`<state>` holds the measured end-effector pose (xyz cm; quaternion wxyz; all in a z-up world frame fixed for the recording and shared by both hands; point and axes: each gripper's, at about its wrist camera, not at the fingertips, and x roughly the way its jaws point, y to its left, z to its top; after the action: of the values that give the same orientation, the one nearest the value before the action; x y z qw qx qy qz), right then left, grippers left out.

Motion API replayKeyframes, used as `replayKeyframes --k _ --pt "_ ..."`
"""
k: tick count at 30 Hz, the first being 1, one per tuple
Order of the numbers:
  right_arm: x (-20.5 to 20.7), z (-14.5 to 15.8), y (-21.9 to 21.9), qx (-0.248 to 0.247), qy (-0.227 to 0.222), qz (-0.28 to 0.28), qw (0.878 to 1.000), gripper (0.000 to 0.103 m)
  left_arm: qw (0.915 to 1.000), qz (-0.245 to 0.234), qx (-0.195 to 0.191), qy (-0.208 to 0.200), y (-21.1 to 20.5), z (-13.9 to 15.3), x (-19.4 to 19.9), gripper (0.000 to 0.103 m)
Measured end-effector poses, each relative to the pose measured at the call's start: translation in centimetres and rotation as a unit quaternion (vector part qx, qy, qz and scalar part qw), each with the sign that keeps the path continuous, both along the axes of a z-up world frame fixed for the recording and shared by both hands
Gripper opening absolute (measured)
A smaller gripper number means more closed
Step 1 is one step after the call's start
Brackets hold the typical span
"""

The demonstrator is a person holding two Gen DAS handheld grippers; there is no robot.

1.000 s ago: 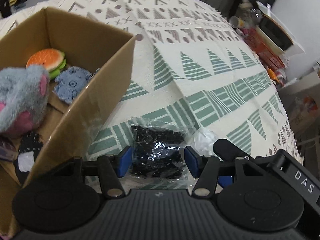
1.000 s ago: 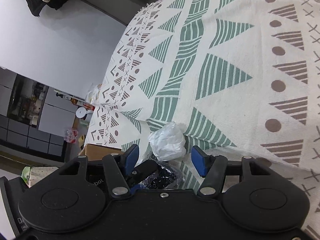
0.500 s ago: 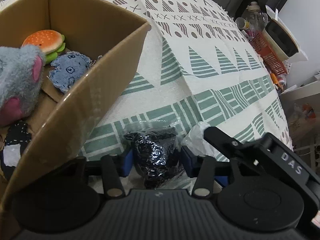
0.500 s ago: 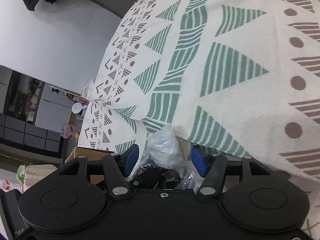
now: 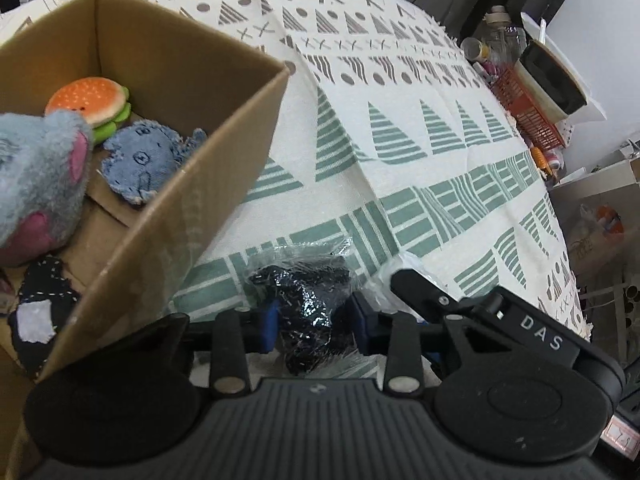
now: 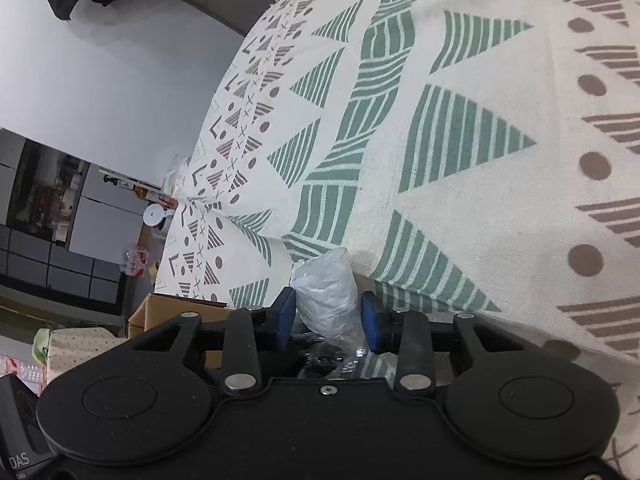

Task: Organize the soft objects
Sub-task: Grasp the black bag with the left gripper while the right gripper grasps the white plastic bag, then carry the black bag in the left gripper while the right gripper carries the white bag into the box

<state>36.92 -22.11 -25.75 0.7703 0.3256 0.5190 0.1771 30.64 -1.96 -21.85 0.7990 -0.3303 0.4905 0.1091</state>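
The left gripper (image 5: 314,326) has its blue pads pressed into the sides of a black bundle in clear wrap (image 5: 308,304), pinching it at the end nearest the tool. The bundle's long axis runs straight out from the jaws, and its far end lies on or just above the patterned tablecloth (image 5: 400,128); I cannot tell which. Just to its right, and touching its wrap, sits a white plastic-wrapped bundle (image 6: 326,294), and the right gripper (image 6: 328,314) has closed in on that one from the other side, its pads against the plastic on both flanks. Whether that grip is firm or only resting I would not swear to, but there is no gap to see.

The two tools are crowded together; the black body of the right one pokes into the left camera's view, right beside the dark bundle.

What matters next is the cardboard box (image 5: 224,128). It stands to the left of both bundles, its near wall just beside the black one, with its open top higher than where the bundles lie. Inside already are a grey plush toy (image 5: 40,176), a burger-shaped toy (image 5: 90,98), a blue fabric piece (image 5: 140,160) and a dark patched cloth (image 5: 38,308). The left hand is the nearer to it, so I would expect the black bundle to go up and over that wall first, with the white one crossing afterwards.
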Motion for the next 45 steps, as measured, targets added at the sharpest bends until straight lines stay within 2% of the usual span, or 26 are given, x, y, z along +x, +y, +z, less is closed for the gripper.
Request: replayKeyframes --k 14,26,45 --pt "-1.6 3.6 -1.5 0.012 -0.047 -0.013 0.999 0.035 0.9983 -0.011 0.020 -0.053 0.0 3.9 -1.2 0.035" --pt "-3.3 6.6 -1.4 0.020 -0.096 -0.012 0.995 0.035 0.9967 -0.022 0.036 -0.070 0.6 6.2 -2.8 0.035" --pt "-6.0 9.8 2.8 0.002 -0.151 0.007 0.989 0.035 0.9925 -0.024 0.060 -0.104 5.7 10.6 -5.3 0.035"
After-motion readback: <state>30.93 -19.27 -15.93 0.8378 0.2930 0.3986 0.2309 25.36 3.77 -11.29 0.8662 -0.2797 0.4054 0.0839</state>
